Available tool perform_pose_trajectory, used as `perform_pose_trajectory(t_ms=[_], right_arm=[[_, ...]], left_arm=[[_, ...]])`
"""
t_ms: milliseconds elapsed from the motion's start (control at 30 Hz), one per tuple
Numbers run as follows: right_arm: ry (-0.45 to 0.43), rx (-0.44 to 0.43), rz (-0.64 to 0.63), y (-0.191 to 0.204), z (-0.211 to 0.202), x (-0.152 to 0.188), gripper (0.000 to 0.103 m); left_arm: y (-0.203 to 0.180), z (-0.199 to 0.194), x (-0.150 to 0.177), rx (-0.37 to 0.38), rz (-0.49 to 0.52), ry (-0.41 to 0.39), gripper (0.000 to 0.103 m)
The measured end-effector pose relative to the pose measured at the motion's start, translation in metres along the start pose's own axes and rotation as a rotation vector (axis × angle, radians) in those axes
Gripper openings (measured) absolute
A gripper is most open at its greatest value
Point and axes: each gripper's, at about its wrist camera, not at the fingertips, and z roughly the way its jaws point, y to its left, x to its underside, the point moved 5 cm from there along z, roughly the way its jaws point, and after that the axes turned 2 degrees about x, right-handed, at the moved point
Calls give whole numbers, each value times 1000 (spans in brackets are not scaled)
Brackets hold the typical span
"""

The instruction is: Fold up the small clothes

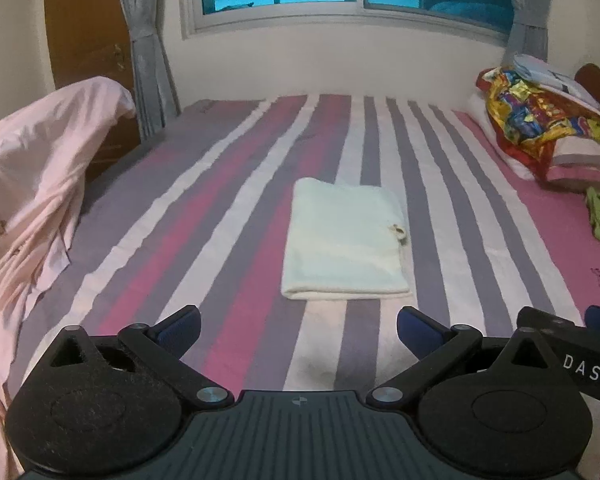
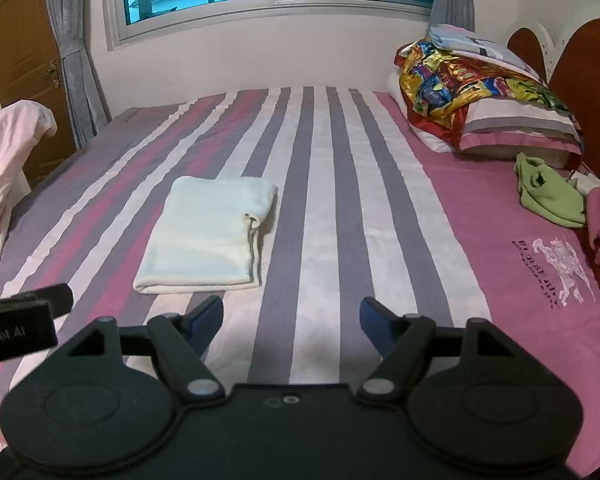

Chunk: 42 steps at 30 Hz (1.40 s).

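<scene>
Both tongs gape wide, holding nothing.

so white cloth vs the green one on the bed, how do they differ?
The white cloth is folded into a flat rectangle; the green cloth is a crumpled heap. White lies mid-bed on the stripes; green sits on the pink band near the pillows. White looks larger. Both rest on the bedsheet, untouched by either hand-held gripper.
</scene>
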Motion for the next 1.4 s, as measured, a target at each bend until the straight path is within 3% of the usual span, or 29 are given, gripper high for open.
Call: perform_pose_trajectory(t_ms=[1400], right_arm=[[24, 34, 29, 3, 14, 3, 76]], left_arm=[[1, 24, 4, 3, -15, 76, 103]])
